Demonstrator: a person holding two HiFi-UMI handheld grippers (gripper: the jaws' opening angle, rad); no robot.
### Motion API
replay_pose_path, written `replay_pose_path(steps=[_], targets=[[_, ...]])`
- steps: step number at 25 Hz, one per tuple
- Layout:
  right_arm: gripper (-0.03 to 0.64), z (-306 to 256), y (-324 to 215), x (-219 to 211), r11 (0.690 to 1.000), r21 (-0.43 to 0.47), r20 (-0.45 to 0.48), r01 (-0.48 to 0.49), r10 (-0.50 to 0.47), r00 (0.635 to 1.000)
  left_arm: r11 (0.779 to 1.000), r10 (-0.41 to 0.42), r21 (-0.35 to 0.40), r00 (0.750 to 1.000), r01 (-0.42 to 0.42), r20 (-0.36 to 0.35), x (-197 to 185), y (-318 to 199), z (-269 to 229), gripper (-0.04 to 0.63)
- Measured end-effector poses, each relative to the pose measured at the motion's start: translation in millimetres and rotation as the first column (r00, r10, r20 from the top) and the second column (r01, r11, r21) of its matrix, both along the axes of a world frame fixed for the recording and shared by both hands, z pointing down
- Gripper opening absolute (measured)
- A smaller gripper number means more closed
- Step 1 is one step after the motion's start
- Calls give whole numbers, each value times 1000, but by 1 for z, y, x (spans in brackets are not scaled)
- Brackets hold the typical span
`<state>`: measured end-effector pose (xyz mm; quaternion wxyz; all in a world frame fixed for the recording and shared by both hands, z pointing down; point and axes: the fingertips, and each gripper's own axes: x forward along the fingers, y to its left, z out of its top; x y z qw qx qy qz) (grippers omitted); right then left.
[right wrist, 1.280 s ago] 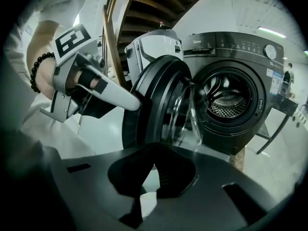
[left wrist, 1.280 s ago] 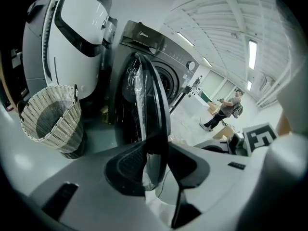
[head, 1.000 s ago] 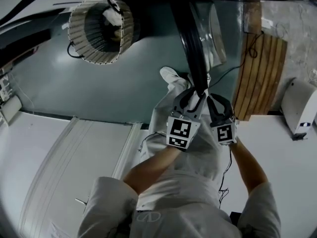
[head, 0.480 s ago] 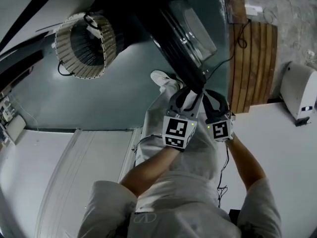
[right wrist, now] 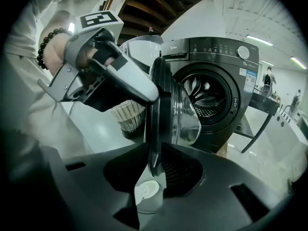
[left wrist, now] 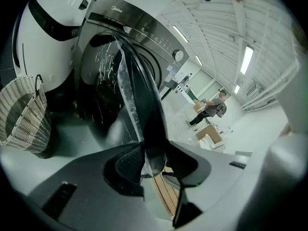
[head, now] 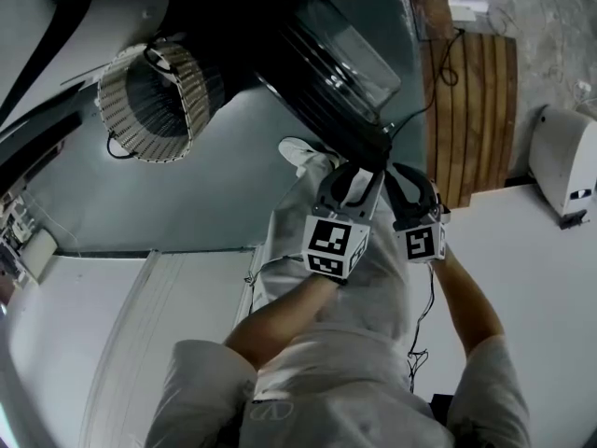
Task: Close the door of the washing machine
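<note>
The dark washing machine (right wrist: pixel 226 71) stands with its round drum opening uncovered. Its door (head: pixel 340 68) with the clear bowl window (right wrist: pixel 185 117) hangs partly swung out. Both grippers sit side by side on the door's free edge. My left gripper (head: pixel 359 177) has the black rim (left wrist: pixel 144 105) between its jaws, and its pads press on it (left wrist: pixel 154 160). My right gripper (head: pixel 404 180) holds the same rim just beside it (right wrist: pixel 155 170), with its pads against both faces.
A woven laundry basket (head: pixel 154 91) stands on the grey floor left of the door. A slatted wooden platform (head: pixel 471 110) and a white appliance (head: pixel 564 171) lie to the right. The person's legs and a white shoe (head: pixel 303 149) are below the grippers.
The door has swung from edge-on to slanting up and left in the head view. Both grippers have stayed on its rim and gone with it. The basket has shifted left in the picture.
</note>
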<state>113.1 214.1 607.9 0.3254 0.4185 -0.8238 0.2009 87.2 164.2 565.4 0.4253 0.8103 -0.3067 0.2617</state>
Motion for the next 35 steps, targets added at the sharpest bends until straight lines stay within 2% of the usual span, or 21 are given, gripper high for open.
replay_pose_path(steps=[18,22,24,25,26,30,35], targets=[[69,9,-44,46,994,47,-12,-102,103,995,999,36,8,998,-36,-43,54,-25,0,151],[67,8,-51,61,991,56,2,-122,122,993,997,66,44,993,-62,-97,66,-31,-3,149],[71,8,-58,71,985,62,9,-162,162,987,987,134,107,985,-122,-109,73,-37,-7,128],[72,9,-63,77,981,66,8,-180,180,984,977,170,146,980,-153,-105,76,-41,-8,84],[74,9,-68,82,979,75,6,-192,192,981,967,199,180,975,-179,-102,80,-46,-9,3],[75,5,-82,97,972,121,9,-202,202,979,938,281,243,952,-247,-119,94,-58,-14,2],[77,7,-87,107,977,97,7,-188,188,982,910,335,295,936,-291,-109,103,-62,-16,2]])
